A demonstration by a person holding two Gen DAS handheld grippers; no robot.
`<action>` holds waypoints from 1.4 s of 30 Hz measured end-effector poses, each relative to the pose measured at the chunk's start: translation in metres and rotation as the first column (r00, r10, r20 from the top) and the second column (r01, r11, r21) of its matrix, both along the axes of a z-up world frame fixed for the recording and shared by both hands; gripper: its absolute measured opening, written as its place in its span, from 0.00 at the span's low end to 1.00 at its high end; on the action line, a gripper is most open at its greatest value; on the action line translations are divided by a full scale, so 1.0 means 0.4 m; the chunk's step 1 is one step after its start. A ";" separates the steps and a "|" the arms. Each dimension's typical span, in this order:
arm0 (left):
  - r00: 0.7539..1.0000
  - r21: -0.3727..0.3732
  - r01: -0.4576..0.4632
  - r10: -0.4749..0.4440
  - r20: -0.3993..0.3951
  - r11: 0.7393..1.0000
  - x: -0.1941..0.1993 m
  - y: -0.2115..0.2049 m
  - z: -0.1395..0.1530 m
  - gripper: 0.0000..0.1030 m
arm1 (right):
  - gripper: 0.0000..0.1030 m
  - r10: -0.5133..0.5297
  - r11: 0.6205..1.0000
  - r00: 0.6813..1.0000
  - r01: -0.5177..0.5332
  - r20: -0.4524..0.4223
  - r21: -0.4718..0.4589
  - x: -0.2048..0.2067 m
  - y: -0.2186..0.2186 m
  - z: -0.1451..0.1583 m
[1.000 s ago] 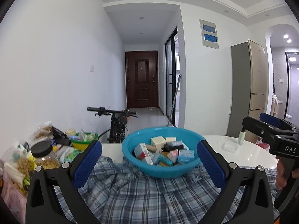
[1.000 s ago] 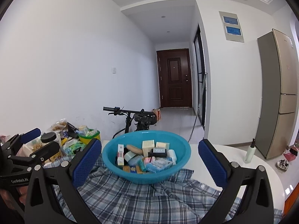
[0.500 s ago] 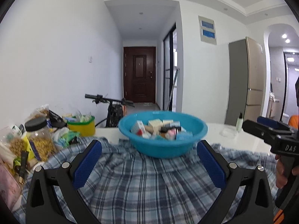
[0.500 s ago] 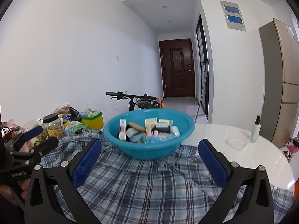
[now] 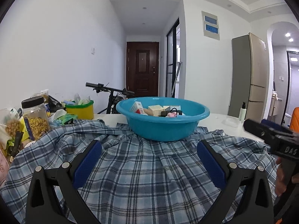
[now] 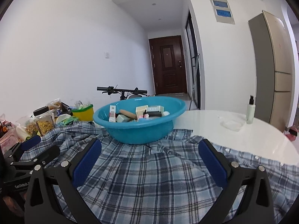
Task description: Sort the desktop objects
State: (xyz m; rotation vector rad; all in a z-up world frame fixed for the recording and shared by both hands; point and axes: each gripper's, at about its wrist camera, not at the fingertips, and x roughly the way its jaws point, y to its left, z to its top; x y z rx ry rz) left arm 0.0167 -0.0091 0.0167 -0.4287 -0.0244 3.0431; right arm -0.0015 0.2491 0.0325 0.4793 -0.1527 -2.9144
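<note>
A blue plastic basin (image 5: 162,128) (image 6: 138,130) full of several small boxes and bottles stands on a blue plaid shirt (image 5: 142,169) (image 6: 153,171) spread over a white round table (image 6: 243,136). My left gripper (image 5: 149,158) hovers low over the shirt in front of the basin, open and empty. The right gripper (image 6: 149,158) is likewise open and empty above the shirt, with the basin just ahead. Each gripper shows at the edge of the other's view.
At the table's left stand a jar of snacks (image 5: 35,119), a yellow tub (image 5: 80,109) and several food bags. A spray bottle (image 6: 250,110) and a clear lid (image 6: 232,124) sit at the right. A bicycle (image 5: 112,97) and fridge (image 5: 248,74) stand behind.
Both grippers have dropped lower toward the shirt, so the basin now appears side-on rather than from above. Their fingers stayed open.
</note>
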 end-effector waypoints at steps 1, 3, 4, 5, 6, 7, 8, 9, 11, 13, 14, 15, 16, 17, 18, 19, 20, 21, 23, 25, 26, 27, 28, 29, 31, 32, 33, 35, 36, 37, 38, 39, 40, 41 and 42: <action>1.000 0.003 -0.003 0.003 -0.013 1.000 0.003 0.002 0.001 1.00 | 1.00 -0.002 1.000 1.000 0.003 0.005 -0.005 -0.003 0.001 -0.007; 0.999 0.008 -0.010 0.011 -0.042 1.000 0.013 0.006 -0.007 1.00 | 1.00 -0.008 1.000 1.000 0.008 0.009 -0.002 -0.006 0.000 -0.018; 0.999 -0.006 -0.013 0.012 -0.042 1.000 0.013 0.012 -0.011 1.00 | 1.00 -0.013 1.000 1.000 0.013 0.009 0.007 -0.007 -0.001 -0.023; 0.999 -0.023 -0.017 0.016 -0.039 1.000 0.010 0.018 -0.017 1.00 | 1.00 -0.021 1.000 1.000 0.020 0.006 0.017 -0.007 -0.002 -0.027; 0.999 -0.033 -0.021 0.020 -0.036 0.999 0.008 0.022 -0.021 1.00 | 1.00 -0.025 0.999 1.000 0.025 0.001 0.025 -0.006 -0.003 -0.030; 0.999 -0.035 -0.024 0.023 -0.033 0.999 0.006 0.023 -0.025 1.00 | 1.00 -0.027 0.999 1.000 0.027 -0.003 0.030 -0.005 -0.004 -0.031; 0.999 -0.032 -0.021 0.020 -0.025 0.999 0.004 0.024 -0.030 1.00 | 1.00 -0.027 0.999 1.000 0.028 -0.008 0.034 -0.004 -0.005 -0.033; 1.000 -0.027 -0.017 0.016 -0.014 0.999 -0.001 0.024 -0.032 1.00 | 1.00 -0.028 0.999 1.000 0.029 -0.013 0.039 -0.002 -0.008 -0.035; 1.000 -0.016 -0.024 0.024 -0.001 1.000 -0.008 0.018 -0.034 1.00 | 1.00 -0.030 0.999 0.999 0.031 -0.019 0.043 -0.001 -0.009 -0.039; 0.999 -0.005 -0.032 0.032 0.011 0.999 -0.013 0.011 -0.038 1.00 | 1.00 -0.025 0.999 1.000 0.026 -0.016 0.036 -0.003 -0.009 -0.044; 0.999 -0.002 -0.043 0.043 0.014 0.999 -0.015 0.008 -0.039 1.00 | 1.00 -0.022 0.999 1.000 0.023 -0.011 0.032 -0.005 -0.010 -0.048; 0.999 -0.002 -0.050 0.050 0.015 0.999 -0.015 0.006 -0.040 1.00 | 1.00 -0.021 0.999 1.000 0.021 -0.006 0.032 -0.007 -0.010 -0.052; 0.999 -0.005 -0.053 0.053 0.013 0.999 -0.015 0.008 -0.040 1.00 | 1.00 -0.022 0.999 1.000 0.022 -0.004 0.034 -0.008 -0.012 -0.057; 0.999 -0.011 -0.053 0.053 0.010 0.999 -0.013 0.011 -0.040 1.00 | 1.00 -0.023 0.999 1.000 0.023 0.000 0.038 -0.009 -0.014 -0.060; 0.999 -0.014 -0.053 0.053 0.009 0.998 -0.013 0.011 -0.041 1.00 | 1.00 -0.023 0.999 1.000 0.023 0.001 0.040 -0.009 -0.015 -0.061; 0.999 -0.016 -0.053 0.054 0.010 0.998 -0.014 0.011 -0.041 1.00 | 1.00 -0.021 0.999 1.000 0.021 -0.001 0.039 -0.008 -0.015 -0.060; 0.998 -0.014 -0.055 0.055 0.012 0.998 -0.014 0.010 -0.042 1.00 | 1.00 -0.022 0.999 1.000 0.022 -0.002 0.040 -0.008 -0.016 -0.060; 0.998 -0.011 -0.058 0.058 0.014 0.998 -0.016 0.009 -0.041 1.00 | 1.00 -0.023 0.999 1.000 0.023 0.000 0.041 -0.008 -0.016 -0.060; 0.998 -0.010 -0.068 0.068 0.015 0.998 -0.017 0.005 -0.042 1.00 | 1.00 -0.032 0.998 0.999 0.032 0.008 0.052 -0.010 -0.018 -0.061; 0.998 -0.011 -0.069 0.069 0.014 0.998 -0.016 0.006 -0.042 1.00 | 1.00 -0.045 0.996 0.999 0.044 0.017 0.072 -0.014 -0.024 -0.062; 0.997 -0.012 -0.069 0.069 0.015 0.998 -0.017 0.006 -0.043 1.00 | 1.00 -0.049 0.995 0.999 0.047 0.021 0.084 -0.016 -0.029 -0.062; 0.997 -0.010 -0.070 0.071 0.016 0.997 -0.016 0.005 -0.043 1.00 | 1.00 -0.048 0.994 0.999 0.046 0.025 0.098 -0.018 -0.035 -0.063; 0.997 -0.010 -0.075 0.075 0.018 0.997 -0.017 0.005 -0.042 1.00 | 1.00 -0.049 0.993 0.998 0.046 0.026 0.111 -0.019 -0.040 -0.063; 0.996 -0.011 -0.083 0.083 0.019 0.996 -0.016 0.004 -0.043 1.00 | 1.00 -0.051 0.991 0.998 0.048 0.022 0.124 -0.017 -0.046 -0.063; 0.996 -0.010 -0.085 0.085 0.022 0.996 -0.016 0.003 -0.042 1.00 | 1.00 -0.050 0.988 0.999 0.049 0.005 0.143 -0.009 -0.055 -0.062; 0.996 -0.010 -0.085 0.085 0.022 0.996 -0.016 0.002 -0.042 1.00 | 1.00 -0.049 0.988 0.999 0.049 -0.004 0.149 -0.004 -0.057 -0.061; 0.996 -0.010 -0.085 0.085 0.021 0.996 -0.016 0.002 -0.042 1.00 | 1.00 -0.047 0.987 0.999 0.048 -0.009 0.150 -0.002 -0.057 -0.060; 0.996 -0.011 -0.084 0.085 0.021 0.996 -0.017 0.002 -0.042 1.00 | 1.00 -0.048 0.988 0.999 0.049 -0.010 0.148 -0.001 -0.055 -0.060; 0.996 -0.010 -0.084 0.084 0.023 0.996 -0.017 0.002 -0.042 1.00 | 1.00 -0.048 0.988 0.999 0.049 -0.010 0.145 -0.002 -0.053 -0.059; 0.996 -0.011 -0.084 0.085 0.026 0.996 -0.018 0.002 -0.042 1.00 | 1.00 -0.048 0.989 0.999 0.049 -0.010 0.141 -0.002 -0.050 -0.059; 0.996 -0.010 -0.086 0.086 0.029 0.996 -0.019 0.002 -0.042 1.00 | 1.00 -0.049 0.989 0.999 0.050 -0.011 0.138 -0.001 -0.049 -0.059; 0.996 -0.009 -0.087 0.087 0.030 0.996 -0.019 0.001 -0.042 1.00 | 1.00 -0.049 0.989 0.999 0.050 -0.012 0.137 -0.002 -0.048 -0.058; 0.996 -0.010 -0.087 0.087 0.029 0.996 -0.020 0.001 -0.041 1.00 | 1.00 -0.048 0.989 0.999 0.050 -0.012 0.137 -0.001 -0.048 -0.058; 0.996 -0.010 -0.087 0.087 0.029 0.996 -0.020 0.000 -0.041 1.00 | 1.00 -0.048 0.989 0.999 0.049 -0.013 0.137 -0.001 -0.049 -0.058; 0.996 -0.010 -0.086 0.086 0.029 0.996 -0.020 0.000 -0.041 1.00 | 1.00 -0.048 0.989 0.999 0.049 -0.013 0.137 -0.002 -0.049 -0.058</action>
